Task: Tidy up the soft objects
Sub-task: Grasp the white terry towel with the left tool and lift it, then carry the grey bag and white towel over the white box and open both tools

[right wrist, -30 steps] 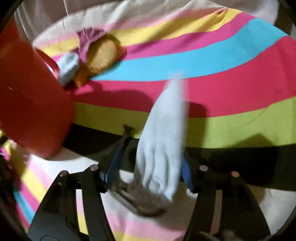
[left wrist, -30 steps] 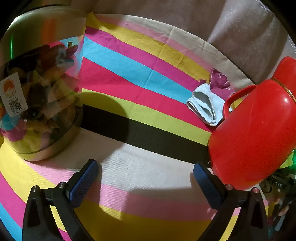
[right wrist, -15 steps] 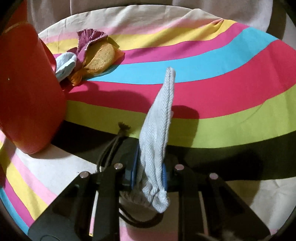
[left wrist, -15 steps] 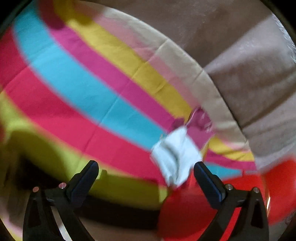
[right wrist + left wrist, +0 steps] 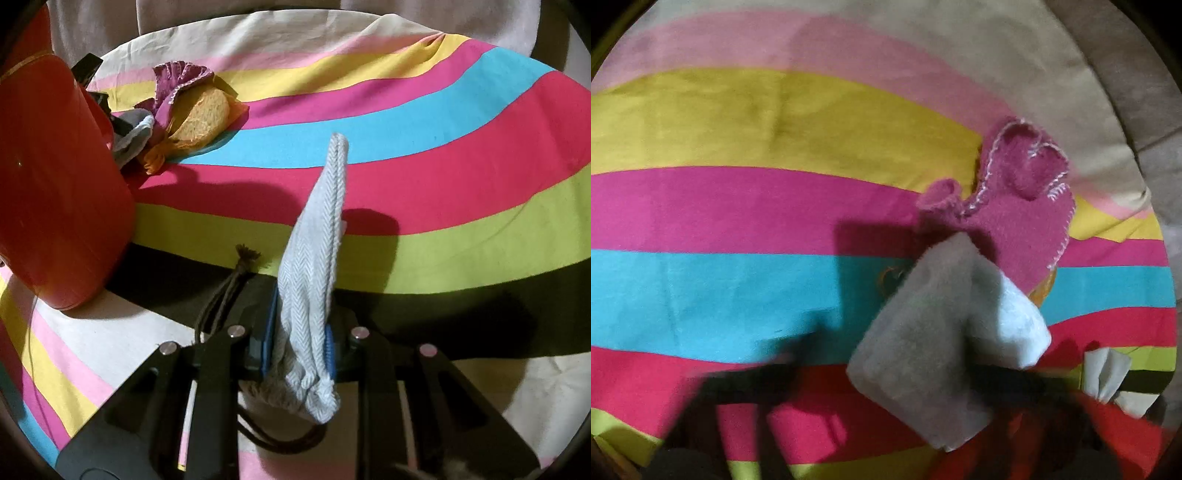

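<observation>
While blur hid your clenched left gripper (image 5: 945,373) behind the pale folded cloth (image 5: 945,332), only your right gripper's (image 5: 299,347) view showed it clamping the grey drawstring pouch (image 5: 314,269) above the striped sheet (image 5: 443,155).

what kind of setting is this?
Probably a home, a bed or sofa: a wrinkled striped sheet over grey upholstery, with a red plastic tub and small cloths on it.

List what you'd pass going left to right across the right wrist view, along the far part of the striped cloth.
red container → pale blue cloth → maroon cloth → yellow sponge → grey herringbone pouch, clamped upright in the right claw.
</observation>
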Demonstrator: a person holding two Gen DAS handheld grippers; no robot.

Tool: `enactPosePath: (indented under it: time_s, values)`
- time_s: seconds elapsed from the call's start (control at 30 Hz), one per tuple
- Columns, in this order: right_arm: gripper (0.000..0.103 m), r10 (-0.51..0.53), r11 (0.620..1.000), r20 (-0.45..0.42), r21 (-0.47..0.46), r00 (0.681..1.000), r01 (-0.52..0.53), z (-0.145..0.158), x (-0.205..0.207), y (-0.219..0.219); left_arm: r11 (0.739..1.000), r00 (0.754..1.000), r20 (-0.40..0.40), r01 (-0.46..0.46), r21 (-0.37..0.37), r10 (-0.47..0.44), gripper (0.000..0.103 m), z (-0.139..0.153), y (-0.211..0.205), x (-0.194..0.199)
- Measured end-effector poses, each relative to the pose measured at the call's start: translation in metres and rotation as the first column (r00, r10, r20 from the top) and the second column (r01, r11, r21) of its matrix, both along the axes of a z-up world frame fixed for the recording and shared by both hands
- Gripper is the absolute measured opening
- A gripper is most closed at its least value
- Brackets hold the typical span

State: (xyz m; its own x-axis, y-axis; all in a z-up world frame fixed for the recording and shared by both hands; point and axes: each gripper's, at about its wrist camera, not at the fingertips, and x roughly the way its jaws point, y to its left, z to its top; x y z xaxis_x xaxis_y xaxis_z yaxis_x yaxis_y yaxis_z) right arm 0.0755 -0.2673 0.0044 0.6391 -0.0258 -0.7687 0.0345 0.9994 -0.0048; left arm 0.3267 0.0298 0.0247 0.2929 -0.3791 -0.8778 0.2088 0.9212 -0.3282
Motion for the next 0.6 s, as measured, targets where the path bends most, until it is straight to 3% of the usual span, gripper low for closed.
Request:
enactPosePath:
  time_s: [0.03,0.1,0.27,0.47,0.6]
  values:
    - [0.027,0.0,1.0,0.0,0.003,1.0,0.0,0.0,0.0,0.0,0.999,0.999,0.036,-0.037,-0.005,0.037,0.014,0.004,0.009,-0.012]
    - [0.027,0.0,1.0,0.0,0.007,1.0,0.0,0.001,-0.001,0.0,0.99,0.98,0.165,-0.126,0.06,0.115,0.014,0.015,0.027,-0.048]
    - [0.027,-0.003,1.0,0.001,0.017,1.0,0.003,0.002,-0.002,-0.001,0.962,0.933,0.263,-0.267,0.05,0.246,0.013,0.028,0.064,-0.167]
    - [0.027,-0.004,0.999,0.003,0.034,1.0,0.004,0.002,-0.004,-0.002,0.935,0.907,0.24,-0.353,-0.008,0.345,0.014,0.015,0.095,-0.291]
    - [0.025,-0.01,0.998,0.006,0.058,1.0,0.009,0.003,-0.006,-0.005,0.928,0.904,0.215,-0.371,-0.039,0.37,0.014,0.012,0.109,-0.327]
